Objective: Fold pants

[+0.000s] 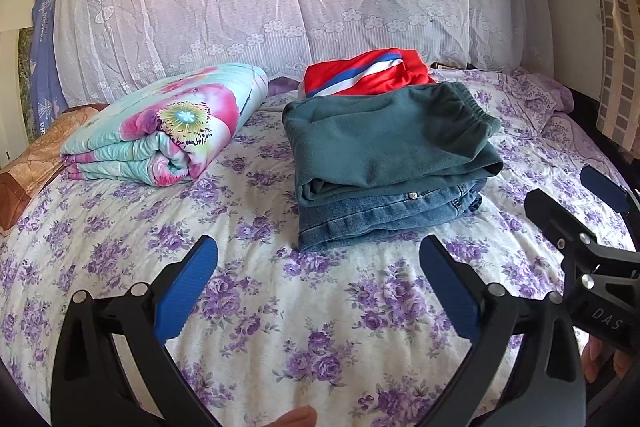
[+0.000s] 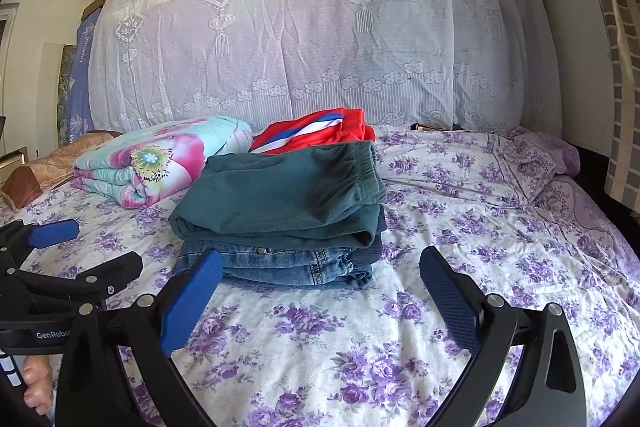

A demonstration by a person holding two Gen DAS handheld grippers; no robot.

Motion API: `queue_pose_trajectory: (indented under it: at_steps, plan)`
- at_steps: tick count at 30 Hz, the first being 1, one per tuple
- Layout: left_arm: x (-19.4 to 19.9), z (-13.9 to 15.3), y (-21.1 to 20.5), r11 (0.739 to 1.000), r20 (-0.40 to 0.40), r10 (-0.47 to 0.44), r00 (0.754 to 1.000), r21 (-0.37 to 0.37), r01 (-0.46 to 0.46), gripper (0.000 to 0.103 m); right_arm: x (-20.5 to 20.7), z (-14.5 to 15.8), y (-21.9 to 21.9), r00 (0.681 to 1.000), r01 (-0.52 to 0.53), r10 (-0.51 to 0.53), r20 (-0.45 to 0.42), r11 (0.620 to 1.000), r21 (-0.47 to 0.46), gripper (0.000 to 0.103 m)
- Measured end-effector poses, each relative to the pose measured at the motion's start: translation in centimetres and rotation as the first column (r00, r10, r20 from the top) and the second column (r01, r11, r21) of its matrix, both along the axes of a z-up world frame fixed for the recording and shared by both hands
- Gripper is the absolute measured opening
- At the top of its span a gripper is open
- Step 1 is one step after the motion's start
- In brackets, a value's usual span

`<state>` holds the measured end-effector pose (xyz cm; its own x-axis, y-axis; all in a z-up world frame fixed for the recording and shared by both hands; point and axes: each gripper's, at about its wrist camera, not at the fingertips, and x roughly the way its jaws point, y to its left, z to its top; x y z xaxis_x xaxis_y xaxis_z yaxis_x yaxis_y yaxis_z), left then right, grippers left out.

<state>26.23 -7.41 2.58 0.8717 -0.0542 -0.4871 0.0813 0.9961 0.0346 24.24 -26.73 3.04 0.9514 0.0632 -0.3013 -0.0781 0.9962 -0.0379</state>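
Folded green pants [image 1: 388, 135] lie on folded jeans [image 1: 384, 211] at 12 o'clock on the bed [image 1: 280, 307]. Left gripper [image 1: 320, 291] and right gripper [image 2: 320, 299] gape wide, empty, hovering short of the stack. A red garment [image 1: 360, 75], perhaps a jacket, lies behind; a quilt [image 1: 168, 123] at 10 o'clock.

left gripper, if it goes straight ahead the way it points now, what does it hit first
Probably the folded jeans at the bottom of the stack, under the green pants. The left gripper is open and empty, with only bare bedsheet between it and the stack. Its height above the bed is unclear.
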Motion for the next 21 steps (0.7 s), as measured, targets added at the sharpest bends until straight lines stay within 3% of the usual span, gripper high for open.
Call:
queue_pose_trajectory:
  at_steps: [9,13,21]
  plan:
    - [-0.6,0.0,-0.2,1.0,0.047,-0.004,0.999,0.008,0.003,0.098,0.0,0.0,-0.1,1.0,0.002,-0.002,-0.006,1.0,0.006,0.1]
    - [-0.3,0.0,0.1,0.999,0.017,-0.016,1.0,-0.03,0.017,0.098,0.0,0.1,-0.2,1.0,0.002,-0.002,-0.002,1.0,0.014,0.1]
    - [0.1,-0.2,0.8,0.998,-0.004,0.043,0.999,-0.041,-0.043,0.098,-0.1,0.1,-0.2,1.0,0.006,-0.006,0.0,1.0,0.016,0.1]
